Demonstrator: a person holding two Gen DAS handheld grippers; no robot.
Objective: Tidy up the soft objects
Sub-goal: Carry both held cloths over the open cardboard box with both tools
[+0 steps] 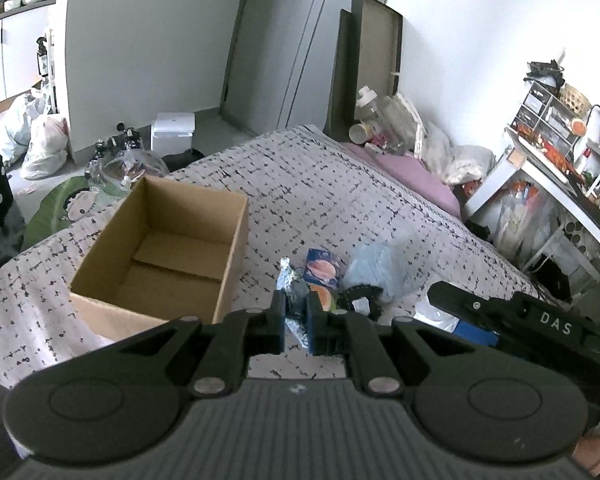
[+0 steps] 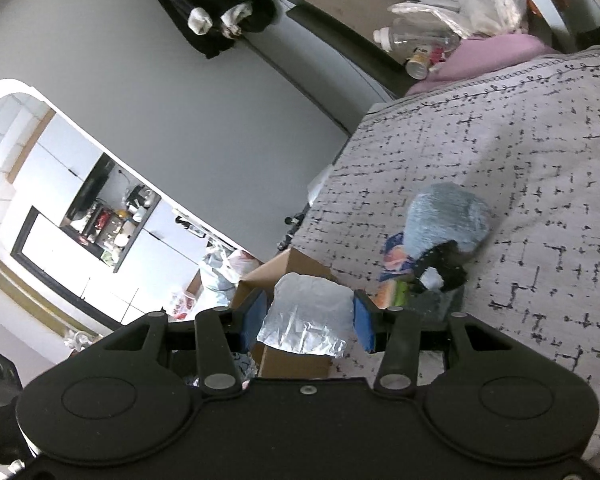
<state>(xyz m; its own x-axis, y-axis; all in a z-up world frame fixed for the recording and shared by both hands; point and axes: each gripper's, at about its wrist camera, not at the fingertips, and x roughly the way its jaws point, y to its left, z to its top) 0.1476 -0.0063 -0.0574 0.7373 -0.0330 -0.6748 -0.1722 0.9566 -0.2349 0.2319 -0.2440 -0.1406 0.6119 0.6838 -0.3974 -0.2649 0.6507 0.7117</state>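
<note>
Your left gripper point(image 1: 296, 316) is clamped on a thin silvery foil packet point(image 1: 290, 300), held above the bedspread point(image 1: 340, 184) just right of the open cardboard box point(image 1: 160, 248). Your right gripper point(image 2: 310, 322) pinches a crinkled foil pouch point(image 2: 304, 316) between its blue pads point(image 2: 363, 322), over the box's corner point(image 2: 288, 264). Farther right on the bed lie a fluffy blue plush point(image 2: 448, 220), a black strap point(image 2: 440, 264) and colourful packets point(image 1: 320, 270).

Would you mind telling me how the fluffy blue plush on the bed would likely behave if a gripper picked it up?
The blue plush looks furry and rounded, so it probably squashes under the jaws. It likely weighs little for its bulk. Lying on the quilt, it seems unlikely to roll.
</note>
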